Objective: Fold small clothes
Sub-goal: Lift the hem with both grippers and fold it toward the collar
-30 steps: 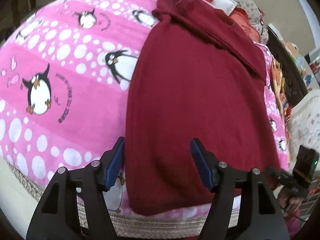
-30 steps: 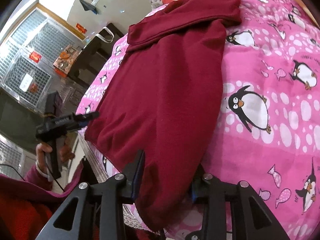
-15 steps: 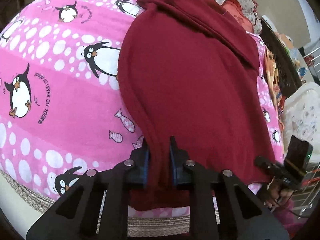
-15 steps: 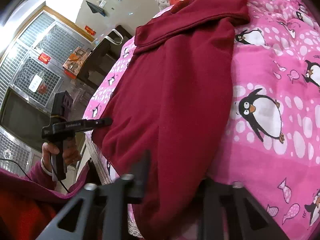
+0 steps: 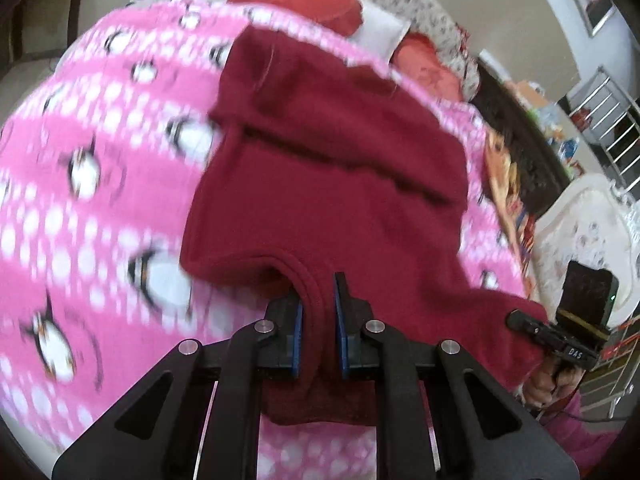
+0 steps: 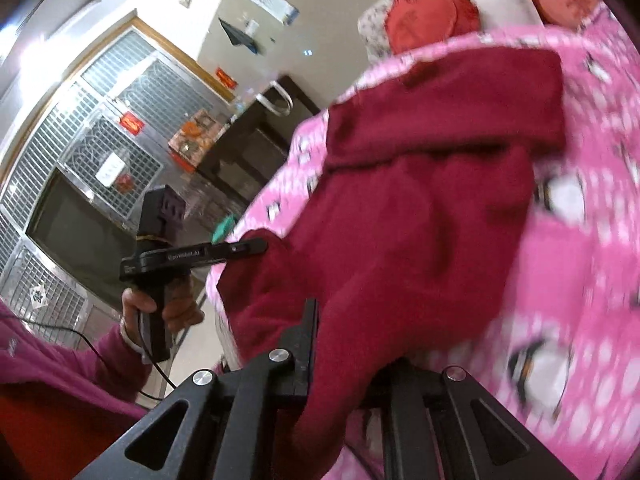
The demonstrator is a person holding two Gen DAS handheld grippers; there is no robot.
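both tongs, left (image 5: 319, 320) and right (image 6: 352, 360), clamped on maroon garment's (image 5: 328, 168) near hem, long axis running away over penguin blanket (image 5: 80, 208)

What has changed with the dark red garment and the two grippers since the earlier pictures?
Both grippers closed on the near hem of the dark red garment: the left gripper and the right gripper now pinch it and have lifted it off the pink penguin blanket. The garment's far, folded end stayed lying on the blanket.
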